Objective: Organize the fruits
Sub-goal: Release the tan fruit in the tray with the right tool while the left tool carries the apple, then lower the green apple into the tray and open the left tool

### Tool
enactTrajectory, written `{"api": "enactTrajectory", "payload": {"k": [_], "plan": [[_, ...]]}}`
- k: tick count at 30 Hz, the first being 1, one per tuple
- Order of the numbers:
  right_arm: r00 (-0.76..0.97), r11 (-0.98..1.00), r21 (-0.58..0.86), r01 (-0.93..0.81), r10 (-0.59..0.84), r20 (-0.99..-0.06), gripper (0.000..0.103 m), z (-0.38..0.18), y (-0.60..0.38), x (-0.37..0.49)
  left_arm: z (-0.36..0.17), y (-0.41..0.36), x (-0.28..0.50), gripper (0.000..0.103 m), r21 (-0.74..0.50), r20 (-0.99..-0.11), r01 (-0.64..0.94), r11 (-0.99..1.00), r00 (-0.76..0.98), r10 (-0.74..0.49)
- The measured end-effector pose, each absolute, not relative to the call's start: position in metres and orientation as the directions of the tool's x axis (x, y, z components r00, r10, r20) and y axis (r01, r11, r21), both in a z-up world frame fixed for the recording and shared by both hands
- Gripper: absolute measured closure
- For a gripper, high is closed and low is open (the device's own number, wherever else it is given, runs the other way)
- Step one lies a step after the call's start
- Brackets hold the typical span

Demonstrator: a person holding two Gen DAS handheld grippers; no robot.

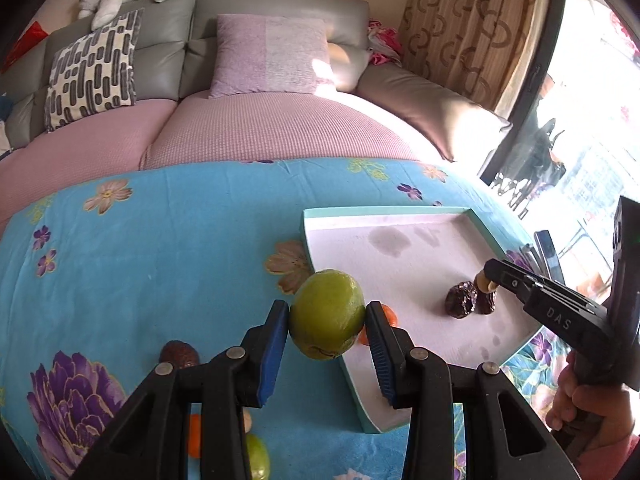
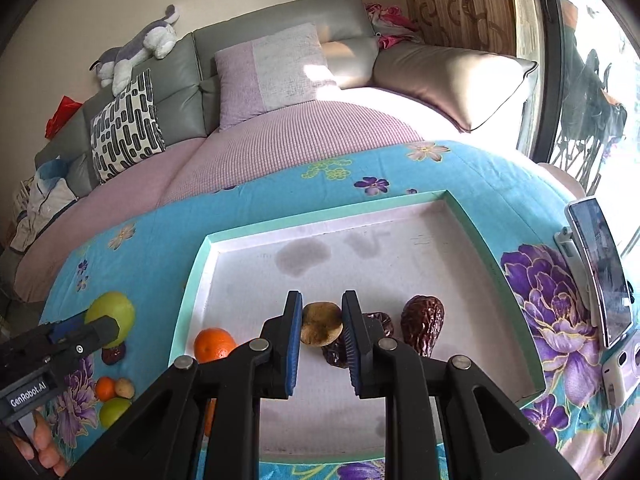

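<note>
Left wrist view, left hand-held gripper (image 1: 326,316): low centre of the frame, blue pads pressed on either side of a green fruit (image 1: 327,314); clamped on it.
Left wrist view, green fruit: held just at the left edge of the tray (image 1: 400,216), which fills the right middle of the frame; whether it is lifted clear of the surface (image 1: 160,240) I cannot tell.
Left wrist view, right hand-held gripper (image 1: 486,280): enters from the right edge, its tip over the tray and touching a tan fruit (image 1: 483,283) beside two dark dates (image 1: 464,300).
Left wrist view, loose fruit: a dark red one (image 1: 179,354) at lower left on the flowered cloth, more orange and green pieces half hidden under the gripper arms at the bottom.

Right wrist view, right hand-held gripper (image 2: 320,328): bottom centre, jaws narrowly apart around the tan fruit (image 2: 321,322), pads at its sides; whether they press it I cannot tell.
Right wrist view, tray contents: wrinkled dates (image 2: 422,330) just right of the tan fruit, an orange (image 2: 214,345) at the tray's lower left.
Right wrist view, left hand-held gripper (image 2: 108,326): far left of the frame, on the green fruit (image 2: 110,312) outside the tray wall (image 2: 192,280).

Step in hand: judged as carrying the green fruit to the tray while the right side sets down the tan one.
Next move calls for: lifting the green fruit over the tray wall, clear of the orange, then easing the jaws apart low enough that the round fruit does not roll.
</note>
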State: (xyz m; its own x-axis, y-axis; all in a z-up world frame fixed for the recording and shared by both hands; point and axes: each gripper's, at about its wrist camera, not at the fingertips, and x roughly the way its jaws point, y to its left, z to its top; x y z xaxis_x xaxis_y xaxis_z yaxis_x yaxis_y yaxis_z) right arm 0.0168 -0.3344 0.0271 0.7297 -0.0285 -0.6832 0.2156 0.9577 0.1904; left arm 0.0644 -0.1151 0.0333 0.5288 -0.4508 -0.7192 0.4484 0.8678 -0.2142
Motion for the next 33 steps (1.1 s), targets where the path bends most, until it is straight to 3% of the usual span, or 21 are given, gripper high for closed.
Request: {"api": "enactTrajectory", "payload": {"k": [13, 33], "plan": [[0.659, 0.969, 0.201, 0.142, 0.059, -0.75, 0.082, 0.003, -0.32, 0.026, 0.001, -0.154, 0.056, 0.061, -0.176, -0.794, 0.52, 0.836, 0.427, -0.433], [0.577, 0.974, 0.175, 0.144, 0.061, -0.815, 0.082, -0.026, -0.315, 0.036, -0.004, -0.157, 0.055, 0.062, -0.19, -0.796, 0.533, 0.825, 0.408, -0.448]]}}
